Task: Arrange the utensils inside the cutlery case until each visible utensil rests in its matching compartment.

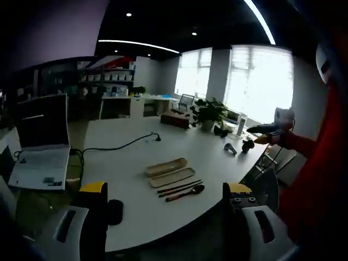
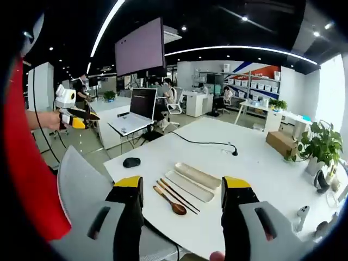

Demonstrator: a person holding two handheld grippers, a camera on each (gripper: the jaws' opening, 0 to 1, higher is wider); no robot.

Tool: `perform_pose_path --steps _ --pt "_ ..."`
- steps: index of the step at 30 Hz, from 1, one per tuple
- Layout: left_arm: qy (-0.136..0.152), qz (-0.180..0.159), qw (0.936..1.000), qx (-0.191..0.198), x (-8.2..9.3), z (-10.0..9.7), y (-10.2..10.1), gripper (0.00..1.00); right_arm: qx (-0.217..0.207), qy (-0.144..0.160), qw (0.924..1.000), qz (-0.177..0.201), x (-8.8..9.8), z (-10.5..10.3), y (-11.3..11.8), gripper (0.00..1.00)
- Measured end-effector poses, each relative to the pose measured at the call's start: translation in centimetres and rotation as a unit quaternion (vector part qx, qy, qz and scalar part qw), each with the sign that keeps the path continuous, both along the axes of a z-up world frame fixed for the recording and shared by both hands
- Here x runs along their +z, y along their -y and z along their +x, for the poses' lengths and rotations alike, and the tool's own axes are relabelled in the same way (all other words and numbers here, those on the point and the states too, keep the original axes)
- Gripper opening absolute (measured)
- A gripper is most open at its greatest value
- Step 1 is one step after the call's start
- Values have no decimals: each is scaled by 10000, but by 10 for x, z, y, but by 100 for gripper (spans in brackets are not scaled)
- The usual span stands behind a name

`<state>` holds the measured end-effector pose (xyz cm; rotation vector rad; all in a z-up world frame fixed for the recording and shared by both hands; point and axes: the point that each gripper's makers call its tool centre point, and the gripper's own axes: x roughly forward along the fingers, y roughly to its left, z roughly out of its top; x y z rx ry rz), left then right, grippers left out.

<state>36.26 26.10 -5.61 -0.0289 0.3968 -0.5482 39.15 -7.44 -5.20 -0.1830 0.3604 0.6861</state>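
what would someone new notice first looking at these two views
Most striking is the big white table with an open cutlery case in two halves near its front edge, and chopsticks and a wooden spoon lying loose beside it. Both grippers hang open above that edge, the left gripper and right gripper. An open laptop sits on a side desk.

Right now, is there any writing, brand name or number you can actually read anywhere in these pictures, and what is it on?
None can be read.
Laptop: its screen is dark and blank, with no readable mark.
Big hanging screen: blank, no text.
Shelf boxes: any labels are too small and blurred.
Cutlery case, spoon and chopsticks: no visible markings.
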Motion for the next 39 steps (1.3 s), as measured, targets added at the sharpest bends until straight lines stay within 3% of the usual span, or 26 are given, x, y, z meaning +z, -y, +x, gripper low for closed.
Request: perform_pose_path --steps 2,5,7,11,15,20,32,34,39 --pt "-16 109 9999 63 -2 1 -4 90 44 82 9995 -311 -2 0 1 56" --pt "-95 170 9997 146 -6 3 -7 89 102 156 9990 -417 0 -1 -2 52" --pt "-239 382 9986 263 -12 3 -13 89 139 138 9989 -420 1 -2 -2 49" --pt "-192 216 9992 293 -10 0 -12 88 209 111 9982 -552 -2 -4 -3 49" --pt "43 106 9999 41 -2 -6 -3 89 201 78 9991 -373 3 -3 -7 51" --pt "4 211 9997 108 -4 -7 -6 89 216 38 9995 -238 4 -3 -13 52" --pt "-90 84 9996 257 -8 -2 -11 87 209 121 9987 -446 -1 -1 -14 51" --pt "-112 109 9996 220 -9 -2 -9 87 121 -32 9995 -291 -1 -1 -15 52" --pt "-108 97 9998 100 -9 -2 -4 86 124 3 9998 -151 5 1 -17 50"
